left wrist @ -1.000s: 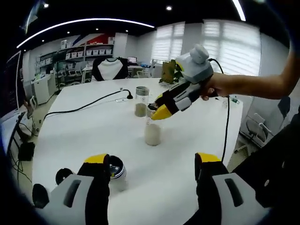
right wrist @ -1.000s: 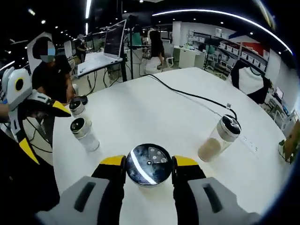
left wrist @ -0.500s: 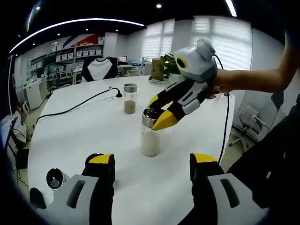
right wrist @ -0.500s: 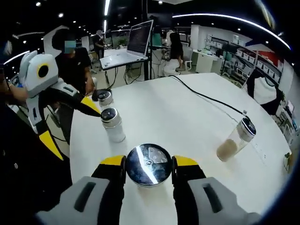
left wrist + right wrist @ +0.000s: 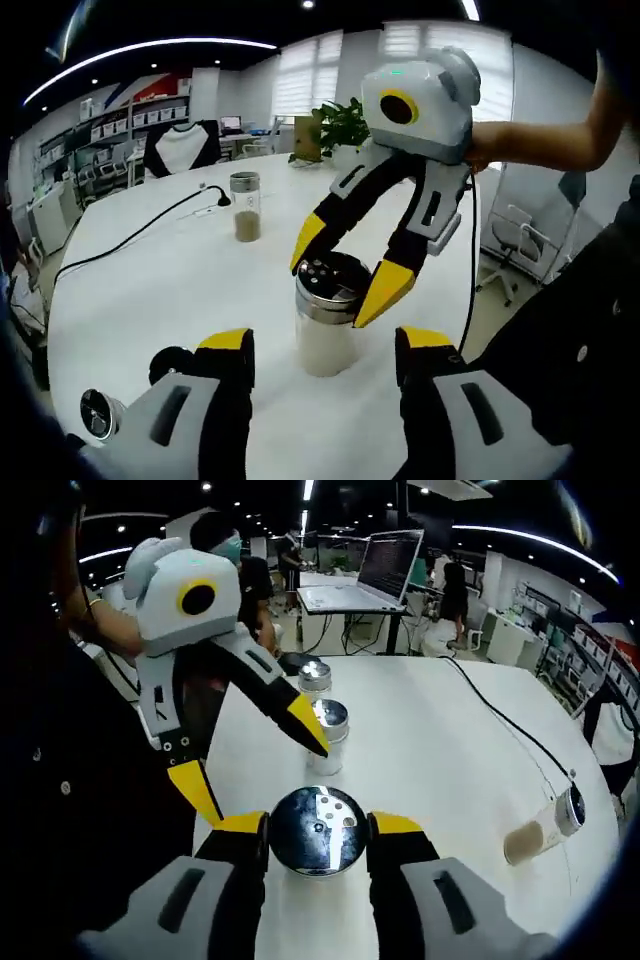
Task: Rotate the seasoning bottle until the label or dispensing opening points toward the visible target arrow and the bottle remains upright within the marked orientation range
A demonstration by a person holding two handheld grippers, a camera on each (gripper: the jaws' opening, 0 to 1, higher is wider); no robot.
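The seasoning bottle (image 5: 326, 330) stands upright on the white table (image 5: 150, 280), holding pale powder. Its steel shaker lid (image 5: 318, 830) has holes that show from above. My right gripper (image 5: 346, 268) reaches in from the upper right, shut on that lid with a yellow tip on either side. In the right gripper view its jaws press both sides of the lid. My left gripper (image 5: 325, 342) is open just short of the bottle, with its fingers (image 5: 225, 345) wide apart. From the right gripper view the left gripper (image 5: 250, 758) stands open at the left.
A jar of brown seasoning (image 5: 245, 205) stands farther back beside a black cable (image 5: 130, 235). Two more shakers (image 5: 328, 735) stand behind the left gripper's tip. Another jar (image 5: 545, 830) sits at the right. A laptop (image 5: 385, 565) and people are beyond the table edge.
The right gripper has swung round on the bottle's lid, still shut on it, and now faces the left gripper. The left gripper has moved much closer to the bottle.
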